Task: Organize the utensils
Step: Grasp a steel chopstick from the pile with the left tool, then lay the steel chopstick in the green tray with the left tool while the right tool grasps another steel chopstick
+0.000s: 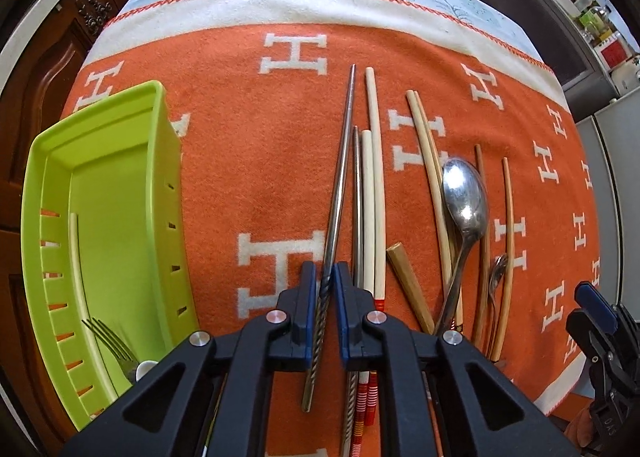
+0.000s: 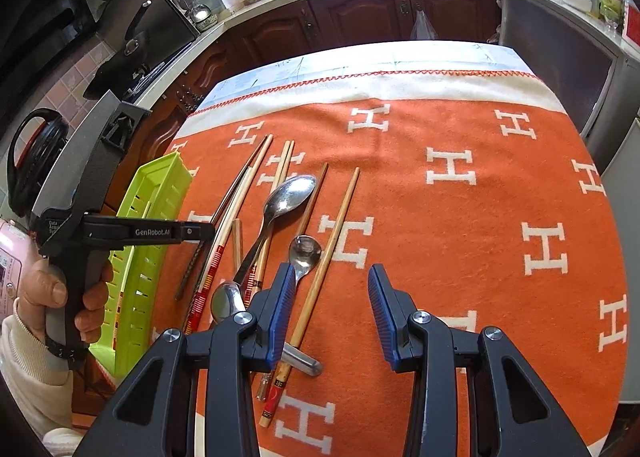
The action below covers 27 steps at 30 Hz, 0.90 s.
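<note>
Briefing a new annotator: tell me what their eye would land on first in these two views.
First the orange blanket with white H letters, covering the table. Next the utensils scattered on it: a large metal spoon among wooden and metal chopsticks, with the left gripper closed around a metal chopstick. At the table's left edge, a lime-green tray already holds a fork; the right gripper hangs open.

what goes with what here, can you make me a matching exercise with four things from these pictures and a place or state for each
Things:
1. metal chopstick
2. fork
3. large spoon
4. right gripper

Places or states:
a. lying inside the green tray
b. open, holding nothing
c. between the left gripper fingers
d. lying on the orange cloth among wooden chopsticks

Pairs: 1-c, 2-a, 3-d, 4-b
</note>
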Each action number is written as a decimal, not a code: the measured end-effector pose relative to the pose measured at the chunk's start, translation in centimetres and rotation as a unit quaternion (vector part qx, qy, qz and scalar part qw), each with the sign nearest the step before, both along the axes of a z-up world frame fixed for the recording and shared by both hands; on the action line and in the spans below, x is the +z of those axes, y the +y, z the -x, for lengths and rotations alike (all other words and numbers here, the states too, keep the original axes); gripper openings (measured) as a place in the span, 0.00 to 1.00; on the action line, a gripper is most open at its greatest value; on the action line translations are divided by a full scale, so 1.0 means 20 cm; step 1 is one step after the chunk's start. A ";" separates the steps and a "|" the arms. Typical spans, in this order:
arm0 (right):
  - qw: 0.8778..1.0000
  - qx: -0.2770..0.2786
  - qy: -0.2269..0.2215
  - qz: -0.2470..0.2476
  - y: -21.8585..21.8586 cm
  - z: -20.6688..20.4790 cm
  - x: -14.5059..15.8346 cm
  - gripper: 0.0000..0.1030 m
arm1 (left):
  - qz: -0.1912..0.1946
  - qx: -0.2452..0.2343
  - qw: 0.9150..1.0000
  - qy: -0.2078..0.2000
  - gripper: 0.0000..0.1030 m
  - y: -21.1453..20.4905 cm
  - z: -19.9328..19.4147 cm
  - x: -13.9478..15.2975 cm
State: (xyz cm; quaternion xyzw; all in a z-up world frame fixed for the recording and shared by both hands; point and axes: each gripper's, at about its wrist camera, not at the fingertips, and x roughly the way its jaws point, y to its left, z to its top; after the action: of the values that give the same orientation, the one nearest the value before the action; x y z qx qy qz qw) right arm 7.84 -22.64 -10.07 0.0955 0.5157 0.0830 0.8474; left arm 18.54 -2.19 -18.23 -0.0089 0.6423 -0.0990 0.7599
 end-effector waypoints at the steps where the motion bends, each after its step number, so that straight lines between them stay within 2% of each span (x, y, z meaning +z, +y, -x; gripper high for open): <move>1: 1.000 0.000 0.001 0.000 0.00 0.00 0.00 0.37 | -0.002 -0.004 1.000 -0.004 0.11 -0.01 0.00 0.00; 4: 1.000 0.002 0.004 -0.002 0.01 0.00 -0.01 0.37 | -0.017 -0.013 0.999 -0.023 0.11 -0.04 0.00 0.00; 7: 1.000 0.004 0.005 -0.003 0.02 0.00 -0.01 0.37 | -0.024 -0.014 0.998 -0.055 0.04 -0.05 0.02 0.00; 12: 1.000 0.012 0.003 -0.002 0.06 0.02 0.01 0.37 | 0.000 0.014 0.998 -0.060 0.03 0.00 0.07 0.03; 14: 1.000 0.015 0.001 -0.002 0.07 0.03 0.03 0.37 | 0.009 0.020 0.997 -0.070 0.03 0.04 0.10 0.07; 21: 0.999 0.034 0.009 -0.021 0.17 0.03 0.05 0.37 | 0.039 0.024 0.992 -0.121 0.03 0.16 0.30 0.39; 24: 0.998 0.051 0.013 -0.030 0.24 0.02 0.04 0.37 | 0.031 0.031 0.990 -0.135 0.03 0.23 0.41 0.48; 27: 0.996 0.066 0.024 -0.048 0.34 -0.02 0.03 0.37 | 0.013 0.048 0.989 -0.139 0.03 0.32 0.48 0.49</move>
State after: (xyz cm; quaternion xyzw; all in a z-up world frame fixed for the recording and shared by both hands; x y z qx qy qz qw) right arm 8.22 -15.89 -9.38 0.1038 0.5369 0.1616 0.8215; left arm 8.89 4.27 -8.51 -0.0361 0.5282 -0.0715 0.8453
